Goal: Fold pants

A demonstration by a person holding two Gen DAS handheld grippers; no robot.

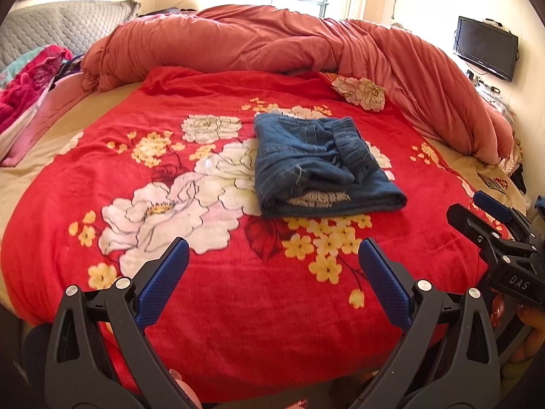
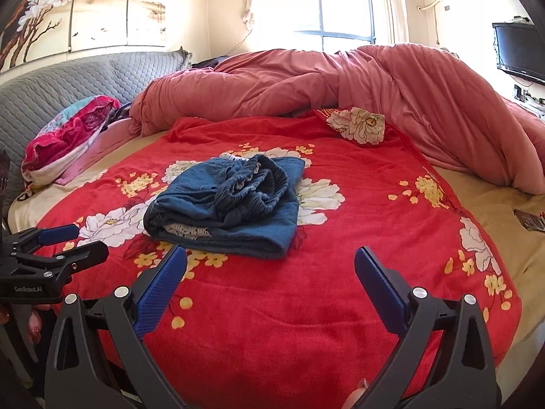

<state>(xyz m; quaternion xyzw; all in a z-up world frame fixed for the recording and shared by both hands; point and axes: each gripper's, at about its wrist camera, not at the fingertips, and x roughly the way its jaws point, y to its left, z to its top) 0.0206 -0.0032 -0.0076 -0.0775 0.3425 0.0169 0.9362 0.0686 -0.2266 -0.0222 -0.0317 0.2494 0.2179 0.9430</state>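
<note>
Left tool [image 1: 274, 266]: spread wide and empty; I hold it low over the near edge of the bed, pointing toward the far side.
Right tool [image 2: 270, 274]: also spread wide, nothing between its pads; it sits level with the left one, just to its right, aimed the same way.
Hands: only fingertips show under each tool's body, so I cannot say much about my wrists beyond both being held flat and forward.
Blanket [image 1: 211, 306]: red, flowered, spread over the bed; bare between both tools and the garment.
Denim pants [image 1: 320, 167]: already a compact folded bundle, lying on the blanket around the middle of the bed, apart from both tools. The gathered waistband sits bunched on top, and a pale lace trim peeks out at the near folded edge.
Key relation: the bundle lies ahead and to the right of my left tool, ahead and slightly to the left of my right one, so it sits between them; its long side runs roughly toward the far edge. I judge the right tool somewhat nearer.
Progress: the fold looks essentially done to me; at most the loose waistband wants flattening.
Pink duvet [image 2: 391, 81]: heaped along the far and right edges, well beyond the pants.
</note>
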